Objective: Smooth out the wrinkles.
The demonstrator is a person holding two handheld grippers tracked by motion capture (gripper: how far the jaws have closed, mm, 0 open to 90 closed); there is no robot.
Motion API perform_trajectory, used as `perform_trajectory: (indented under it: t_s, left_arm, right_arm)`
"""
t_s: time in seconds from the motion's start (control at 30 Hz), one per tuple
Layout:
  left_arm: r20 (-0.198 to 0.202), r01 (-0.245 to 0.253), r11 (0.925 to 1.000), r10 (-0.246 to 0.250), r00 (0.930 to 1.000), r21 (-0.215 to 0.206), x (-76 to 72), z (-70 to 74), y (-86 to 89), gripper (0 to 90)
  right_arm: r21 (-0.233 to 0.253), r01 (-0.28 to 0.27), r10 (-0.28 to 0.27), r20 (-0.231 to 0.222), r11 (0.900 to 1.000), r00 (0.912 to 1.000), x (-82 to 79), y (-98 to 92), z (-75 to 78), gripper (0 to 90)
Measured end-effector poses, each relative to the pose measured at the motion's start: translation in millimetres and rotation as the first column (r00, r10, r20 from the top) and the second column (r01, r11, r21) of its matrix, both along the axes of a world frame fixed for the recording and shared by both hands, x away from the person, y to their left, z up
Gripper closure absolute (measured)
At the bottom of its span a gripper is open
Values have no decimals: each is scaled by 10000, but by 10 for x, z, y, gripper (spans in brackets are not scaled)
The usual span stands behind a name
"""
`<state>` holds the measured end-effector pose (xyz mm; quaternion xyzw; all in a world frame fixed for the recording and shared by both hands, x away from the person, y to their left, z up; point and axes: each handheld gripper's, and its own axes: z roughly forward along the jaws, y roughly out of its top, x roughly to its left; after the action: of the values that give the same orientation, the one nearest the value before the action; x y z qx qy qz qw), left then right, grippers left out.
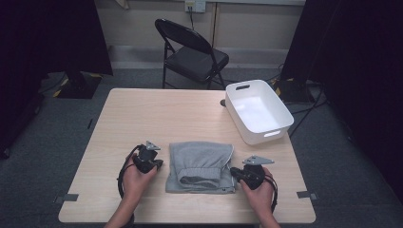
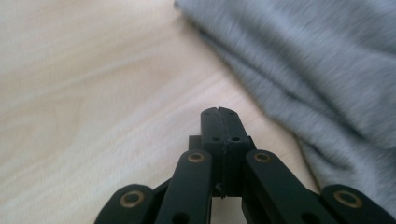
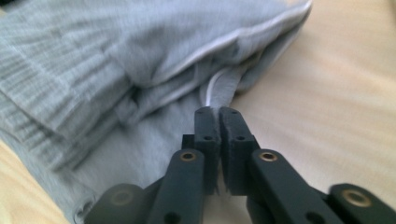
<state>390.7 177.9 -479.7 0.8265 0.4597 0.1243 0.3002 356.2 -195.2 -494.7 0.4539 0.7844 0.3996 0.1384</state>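
A folded grey garment (image 1: 200,166) with a ribbed waistband lies at the near middle of the wooden table (image 1: 157,114). My left gripper (image 1: 160,164) sits just off its left edge, jaws shut with nothing between them. In the left gripper view the shut gripper (image 2: 218,112) rests over bare wood, with the garment (image 2: 327,70) to its right. My right gripper (image 1: 233,171) is at the garment's near right edge. In the right gripper view that gripper (image 3: 215,111) is shut on a raised fold of the garment (image 3: 93,70) with a white trim line.
A white plastic bin (image 1: 236,114) with nothing in it stands at the table's far right. A black folding chair (image 1: 190,52) stands behind the table. Bare tabletop stretches across the back and left. Dark curtains hang on both sides.
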Motion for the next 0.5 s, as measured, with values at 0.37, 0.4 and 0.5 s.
perform_trajectory:
  t_s: [0.37,0.4,0.5]
  left_arm:
    - [387,635,9922,-596,9975,-1070,-106,20,-165,667]
    - [411,532,9923,-488,9980,-1122,-109,-5,-187,579]
    - [317,662,9927,-633,9975,-1009,-103,-61,-235,551]
  right_arm:
    - [-295,289,-279,315,9991,9991,182,143,77,754]
    - [-332,337,-329,248,9989,9992,190,159,53,773]
    - [-371,288,-285,102,9989,9995,190,180,-2,827]
